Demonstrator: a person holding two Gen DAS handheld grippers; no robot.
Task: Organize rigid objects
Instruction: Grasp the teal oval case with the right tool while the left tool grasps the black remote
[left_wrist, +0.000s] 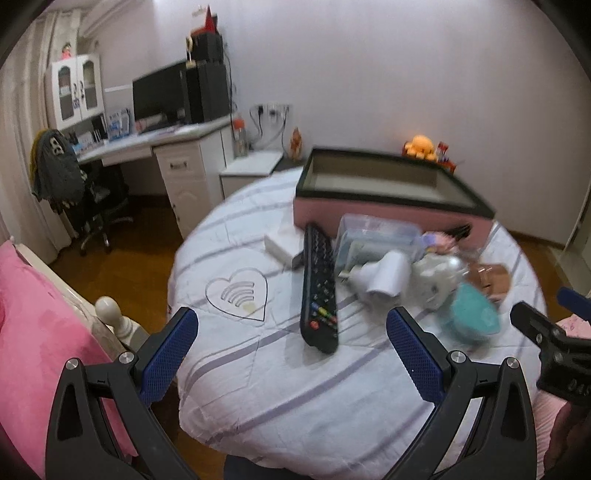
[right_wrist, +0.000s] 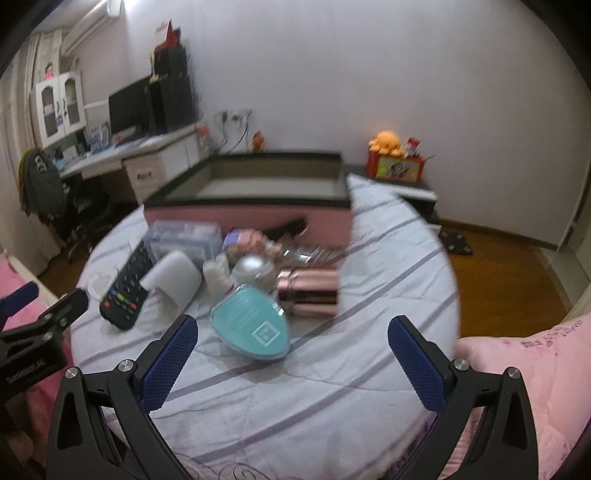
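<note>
A pile of objects lies on a white striped quilt (left_wrist: 295, 398) in front of an open pink box (left_wrist: 384, 199) with a dark rim. It holds a black remote (left_wrist: 319, 291), a clear plastic case (left_wrist: 373, 240), a white rolled object (left_wrist: 388, 277), a teal case (right_wrist: 251, 325) and a rose-gold bottle (right_wrist: 310, 291). My left gripper (left_wrist: 291, 350) is open and empty, just short of the remote. My right gripper (right_wrist: 291, 358) is open and empty, just short of the teal case. The pink box also shows in the right wrist view (right_wrist: 251, 206).
A white desk (left_wrist: 159, 147) with a monitor and an office chair (left_wrist: 81, 195) stand at the back left. A nightstand (right_wrist: 399, 184) with an orange plush toy is behind the bed. Pink bedding (left_wrist: 33, 332) lies at the left. Wooden floor surrounds the bed.
</note>
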